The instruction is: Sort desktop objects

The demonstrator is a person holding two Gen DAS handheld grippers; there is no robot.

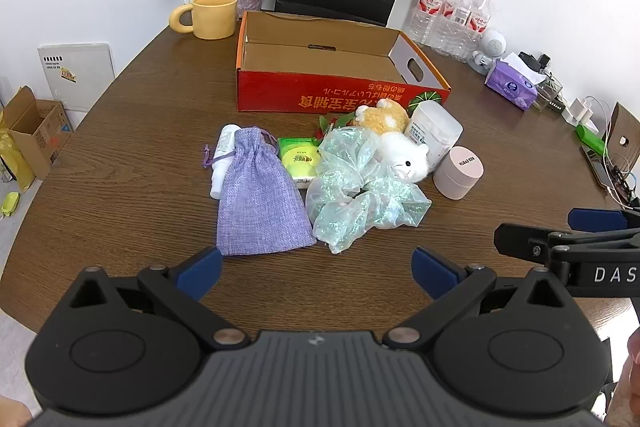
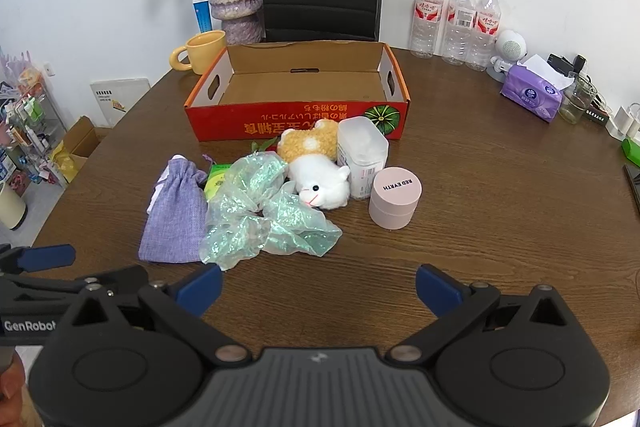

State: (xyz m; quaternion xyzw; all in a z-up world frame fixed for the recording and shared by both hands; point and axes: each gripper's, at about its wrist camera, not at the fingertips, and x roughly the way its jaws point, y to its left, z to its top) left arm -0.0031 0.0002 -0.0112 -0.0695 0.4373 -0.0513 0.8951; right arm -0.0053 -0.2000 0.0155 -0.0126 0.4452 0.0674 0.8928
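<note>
Nothing looks sorted yet: the cardboard box [image 2: 304, 95] sits empty while the purple pouch [image 2: 174, 215], plush toys [image 2: 320, 183] and pink jar [image 2: 394, 197] lie clustered before it, and the left gripper [image 1: 316, 273] and right gripper [image 2: 318, 285] hover with jaws wide apart, holding nothing.

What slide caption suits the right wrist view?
Open right gripper faces a purple pouch, plush toys and pink jar before an empty red box.

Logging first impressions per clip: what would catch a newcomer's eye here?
The empty red cardboard box at mid-table, and the jumble before it: a purple drawstring pouch, shimmery green organza, a white plush toy and a pink jar. Both tools, left and right, hover open.
</note>
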